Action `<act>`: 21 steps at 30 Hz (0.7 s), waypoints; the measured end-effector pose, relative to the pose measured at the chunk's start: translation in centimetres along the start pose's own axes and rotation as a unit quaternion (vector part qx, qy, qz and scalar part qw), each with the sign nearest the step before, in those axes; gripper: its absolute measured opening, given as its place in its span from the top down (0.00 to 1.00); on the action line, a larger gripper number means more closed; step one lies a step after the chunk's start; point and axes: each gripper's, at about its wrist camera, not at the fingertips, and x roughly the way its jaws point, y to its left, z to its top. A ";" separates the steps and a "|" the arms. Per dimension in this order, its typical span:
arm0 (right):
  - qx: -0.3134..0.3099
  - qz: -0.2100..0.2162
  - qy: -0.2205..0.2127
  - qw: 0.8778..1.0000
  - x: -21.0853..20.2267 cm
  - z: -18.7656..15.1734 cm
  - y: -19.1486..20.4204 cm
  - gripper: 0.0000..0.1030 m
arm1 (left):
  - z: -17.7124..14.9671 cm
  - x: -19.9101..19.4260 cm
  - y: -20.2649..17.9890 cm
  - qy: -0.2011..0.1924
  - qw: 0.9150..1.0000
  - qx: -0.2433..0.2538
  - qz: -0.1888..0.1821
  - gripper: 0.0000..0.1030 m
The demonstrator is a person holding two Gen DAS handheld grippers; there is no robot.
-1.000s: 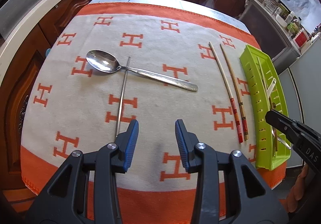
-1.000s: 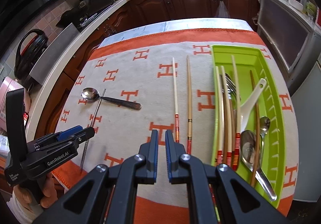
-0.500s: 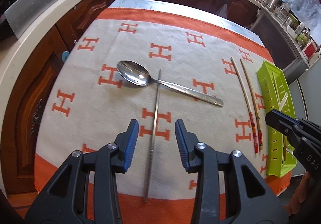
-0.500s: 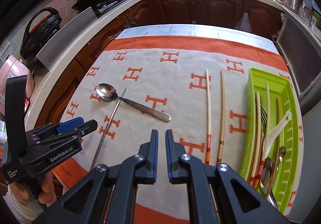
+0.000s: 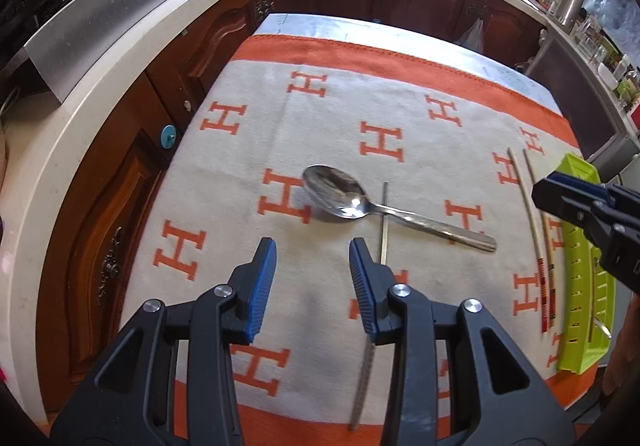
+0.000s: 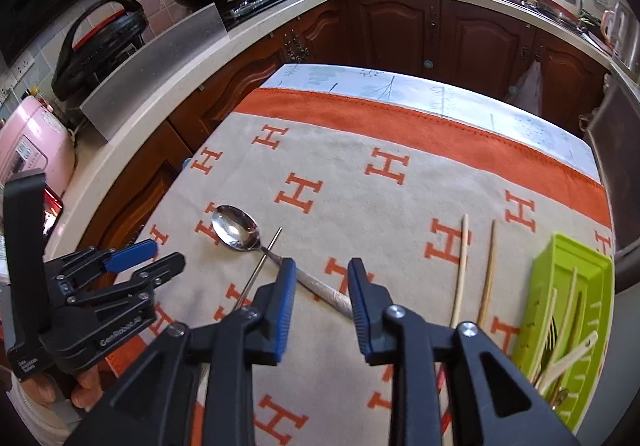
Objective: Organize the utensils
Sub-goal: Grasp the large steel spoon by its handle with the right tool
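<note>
We see the left gripper [image 5: 312, 246] hanging over the near part of the orange-and-cream cloth [image 5: 360, 106], its jaws apart with nothing between them. The right gripper [image 6: 322, 266] has just been opening — its jaws stand parted and empty above the spoon's handle. The metal spoon [image 5: 340, 198] lies mid-cloth, its neck crossing a thin metal chopstick [image 5: 385, 222]. Two wooden chopsticks [image 6: 464, 266] lie side by side nearer the cloth's right edge, just beside the green tray [image 6: 560, 270] — it holds more utensils.
</note>
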 end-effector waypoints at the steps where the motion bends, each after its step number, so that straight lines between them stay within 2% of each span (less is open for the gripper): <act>1: -0.006 0.002 0.006 1.000 0.8 0.2 0.0 0.74 | 0.0 0.4 0.4 0.002 1.000 -0.002 0.006 0.66; 4: -0.024 0.005 0.022 0.999 3.0 0.3 0.0 0.74 | -0.2 1.7 1.5 0.015 1.000 -0.011 0.018 0.66; 10: -0.073 0.012 0.044 0.996 6.6 -0.1 1.4 0.74 | -1.0 3.5 2.9 0.036 0.999 -0.029 0.015 0.66; 16: -0.148 0.003 0.044 0.988 9.1 -1.0 4.2 0.74 | -1.9 5.3 3.8 0.063 0.997 -0.044 0.012 0.66; 21: -0.198 -0.007 0.045 0.979 10.4 -2.1 5.3 0.74 | -2.2 5.8 4.7 0.070 0.996 -0.057 0.013 0.66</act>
